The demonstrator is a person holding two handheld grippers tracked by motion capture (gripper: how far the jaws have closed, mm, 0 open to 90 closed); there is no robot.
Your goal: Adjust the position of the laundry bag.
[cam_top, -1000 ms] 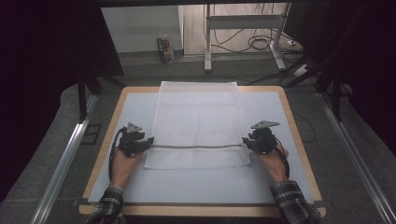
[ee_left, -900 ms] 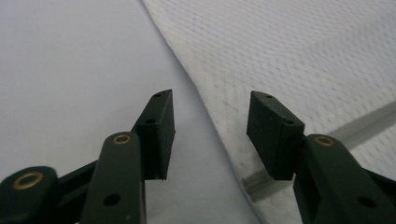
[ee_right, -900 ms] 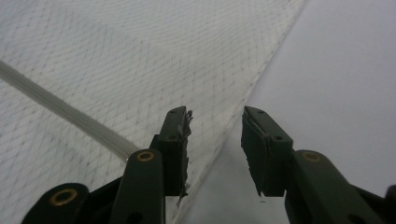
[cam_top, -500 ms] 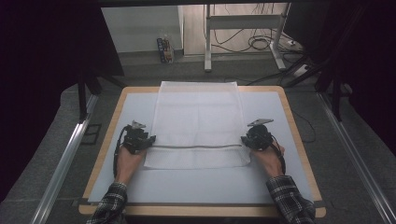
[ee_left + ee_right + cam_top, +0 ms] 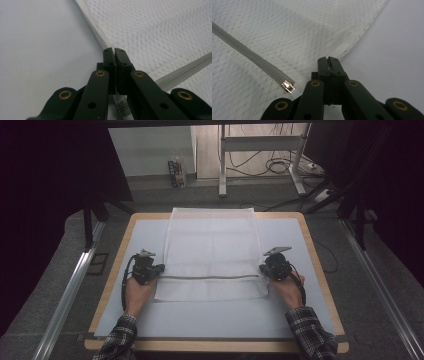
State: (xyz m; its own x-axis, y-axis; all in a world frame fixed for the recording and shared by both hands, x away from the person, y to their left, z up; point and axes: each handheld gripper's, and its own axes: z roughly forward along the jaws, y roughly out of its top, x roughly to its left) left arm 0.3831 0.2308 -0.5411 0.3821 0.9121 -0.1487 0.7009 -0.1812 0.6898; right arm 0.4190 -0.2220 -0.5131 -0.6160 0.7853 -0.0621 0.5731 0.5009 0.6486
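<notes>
We find the tabletop [image 5: 210, 320], a pale sheet on a wood-edged board, carrying a white mesh laundry bag [image 5: 212, 247] laid flat at its centre, its far end reaching the far edge of the board. A grey zipper [image 5: 210, 277] crosses the bag near its near end. We judge the step in hand to be the taking of the bag by its two side edges at zipper level, as the start of a fold or a lift. The left hand-held gripper [image 5: 161, 269] sits at the bag's left edge, its jaws having just been closing; in the left gripper view they stand pressed together on the hemmed border [image 5: 98, 35] of the mesh, with fabric caught between them. The right hand-held gripper [image 5: 262, 269] sits at the right edge, likewise just closed, its jaws clamped on the mesh beside the brass zipper pull [image 5: 289, 86]. Both forearms enter from the near side, in plaid sleeves [image 5: 310, 332], hands low on the tabletop and angled inward toward the bag. In our judgement the next move calls for raising both sides evenly, since an uneven pull would skew the thin mesh or slip a pinch.
</notes>
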